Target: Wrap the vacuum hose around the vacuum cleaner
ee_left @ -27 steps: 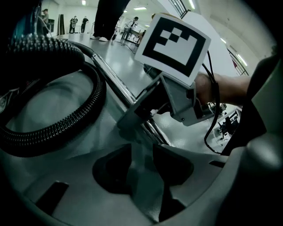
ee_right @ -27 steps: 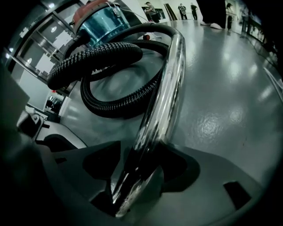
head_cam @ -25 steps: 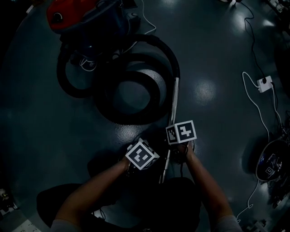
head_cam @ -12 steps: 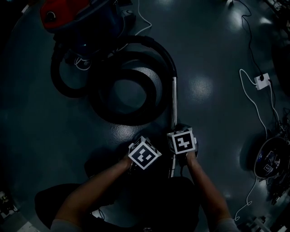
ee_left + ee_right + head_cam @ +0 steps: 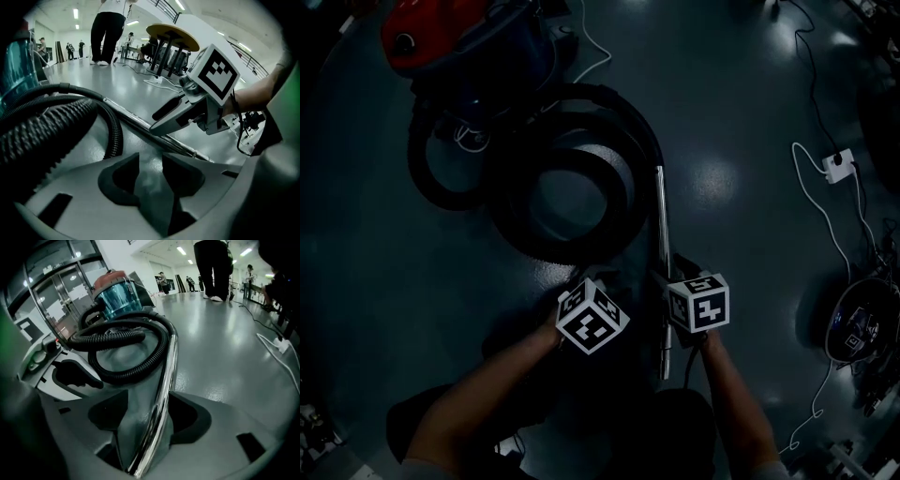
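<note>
The red-topped vacuum cleaner point(image 5: 441, 37) stands at the far left of the floor, its clear blue body point(image 5: 117, 296) visible in the right gripper view. Its black ribbed hose point(image 5: 572, 178) lies coiled on the floor beside it. From the hose's end, a chrome wand point(image 5: 661, 234) runs toward me. My right gripper point(image 5: 686, 286) is shut on this wand point(image 5: 161, 399), which passes between its jaws. My left gripper point(image 5: 584, 298) is just left of the wand and open; only floor shows between its jaws point(image 5: 151, 161). The left gripper view also shows the right gripper point(image 5: 187, 112) over the wand.
A white cable runs to a power strip point(image 5: 836, 165) at the right. A second round machine point(image 5: 858, 328) sits at the right edge. A person stands near a round table point(image 5: 171, 33) farther back. Glass doors point(image 5: 65, 282) are behind the vacuum.
Both grippers have risen. The right one shifted right, and the wand's near end swung right with it. The left gripper rolled slightly and stayed close beside it.
</note>
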The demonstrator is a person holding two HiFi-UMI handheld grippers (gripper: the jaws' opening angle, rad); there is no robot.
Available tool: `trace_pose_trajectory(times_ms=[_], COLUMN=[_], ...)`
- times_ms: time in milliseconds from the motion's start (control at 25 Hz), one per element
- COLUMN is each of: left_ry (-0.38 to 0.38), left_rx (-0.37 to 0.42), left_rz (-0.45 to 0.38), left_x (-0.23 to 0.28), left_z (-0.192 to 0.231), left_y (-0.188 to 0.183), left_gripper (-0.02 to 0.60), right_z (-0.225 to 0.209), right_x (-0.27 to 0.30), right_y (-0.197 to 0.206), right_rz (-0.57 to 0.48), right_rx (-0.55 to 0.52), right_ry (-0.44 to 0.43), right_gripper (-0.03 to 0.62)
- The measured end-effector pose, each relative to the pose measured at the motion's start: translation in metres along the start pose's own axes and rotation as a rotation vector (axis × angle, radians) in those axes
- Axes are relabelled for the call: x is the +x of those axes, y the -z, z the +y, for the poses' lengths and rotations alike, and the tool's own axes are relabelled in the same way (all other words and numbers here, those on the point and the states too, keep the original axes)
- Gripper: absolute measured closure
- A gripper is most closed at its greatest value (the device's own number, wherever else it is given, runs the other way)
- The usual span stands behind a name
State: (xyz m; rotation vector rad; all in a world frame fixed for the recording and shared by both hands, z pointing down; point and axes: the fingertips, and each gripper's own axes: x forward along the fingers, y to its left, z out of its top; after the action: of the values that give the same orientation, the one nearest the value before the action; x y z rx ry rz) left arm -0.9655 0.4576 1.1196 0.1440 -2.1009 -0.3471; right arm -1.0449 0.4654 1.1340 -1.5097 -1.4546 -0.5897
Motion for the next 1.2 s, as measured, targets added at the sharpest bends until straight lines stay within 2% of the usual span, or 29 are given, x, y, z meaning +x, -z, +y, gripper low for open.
trace_pose_trajectory(times_ms=[120, 200, 320, 400, 520, 600, 720, 760, 840, 960, 1120, 1200], left_ry=[0.037, 0.056, 0.027, 0.005, -0.026, -0.058, -0.092, -0.1, -0.103, -0.082, -0.08, -0.083], left_rx=[0.034, 0.046, 0.035, 0.029, 0.091, 0.139, 0.159, 0.155, 0.127, 0.078, 0.143, 0.132], left_rz=[-0.032, -0.025, -0.033, -0.03, -0.026, -0.034, -0.054, -0.063, -0.08, -0.102, -0.108, -0.114], left_x=[-0.027, -0.05, -0.089, -0.116, -0.158, -0.187, -0.233, -0.25, -0.282, -0.329, -0.394, -0.424], left_z=[-0.002, -0.005, -0.004, -0.005, -0.015, -0.025, -0.049, -0.057, -0.077, -0.117, -0.179, -0.207], left_y=[-0.018, -0.029, -0.048, -0.06, -0.079, -0.095, -0.121, -0.129, -0.143, -0.161, -0.182, -0.192], left_gripper=[0.419, 0.419, 0.419, 0.419, 0.42, 0.43, 0.505, 0.535, 0.574, 0.574, 0.574, 0.574], right_z=[0.018, 0.034, 0.056, 0.07, 0.09, 0.102, 0.116, 0.122, 0.137, 0.162, 0.196, 0.208], right_x=[-0.03, -0.054, -0.09, -0.117, -0.157, -0.186, -0.235, -0.252, -0.286, -0.344, -0.427, -0.468], right_y=[-0.025, -0.039, -0.056, -0.067, -0.082, -0.092, -0.104, -0.107, -0.115, -0.127, -0.146, -0.153], right_rz=[-0.068, -0.087, -0.083, -0.093, -0.091, -0.093, -0.1, -0.103, -0.111, -0.138, -0.209, -0.242], right_rx=[0.001, -0.048, -0.132, -0.134, -0.137, -0.151, -0.141, -0.128, -0.092, -0.063, -0.051, -0.054], right_ry=[-0.058, -0.089, -0.101, -0.112, -0.12, -0.116, -0.092, -0.093, -0.126, -0.168, -0.2, -0.2], right_gripper=[0.321, 0.321, 0.321, 0.321, 0.325, 0.379, 0.467, 0.535, 0.588, 0.588, 0.588, 0.588])
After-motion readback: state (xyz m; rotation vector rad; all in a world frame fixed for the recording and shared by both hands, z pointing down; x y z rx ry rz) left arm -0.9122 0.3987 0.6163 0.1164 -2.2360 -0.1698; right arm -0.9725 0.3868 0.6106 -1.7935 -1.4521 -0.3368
